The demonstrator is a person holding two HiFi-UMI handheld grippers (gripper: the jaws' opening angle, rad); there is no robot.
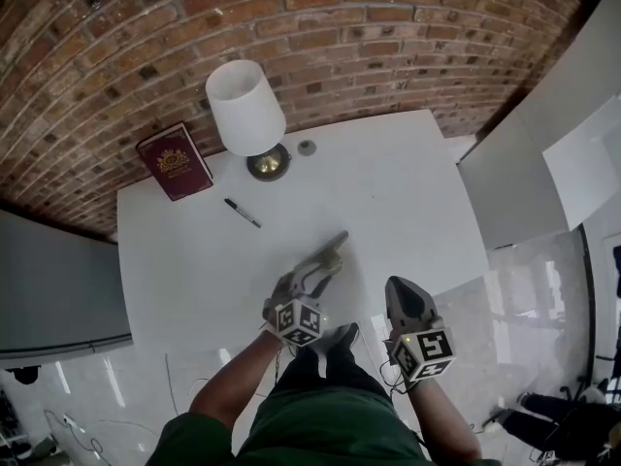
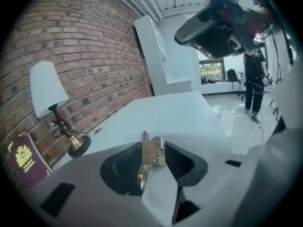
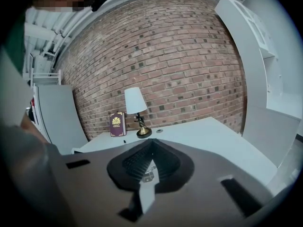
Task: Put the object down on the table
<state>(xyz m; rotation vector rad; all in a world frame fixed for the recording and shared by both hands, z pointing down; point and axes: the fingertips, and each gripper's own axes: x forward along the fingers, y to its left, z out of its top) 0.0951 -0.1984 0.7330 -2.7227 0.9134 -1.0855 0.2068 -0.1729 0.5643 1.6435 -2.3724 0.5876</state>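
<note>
Release step, as I read it. Left hand-held gripper [image 2: 154, 145] had its jaws spread. The metal object [image 2: 147, 167] sat between them, leaning on the left pad and clear of the right one. In the head view its far end looked to be lying on the white worktop [image 1: 408, 192]. Right hand-held gripper [image 3: 151, 148] sat alongside, jaws together, nothing in them. Next move, my call: back the left one straight off without snagging the object. Pen [image 1: 242, 213], red book [image 1: 175, 161] and lamp [image 1: 247, 115] were further back, well clear.
</note>
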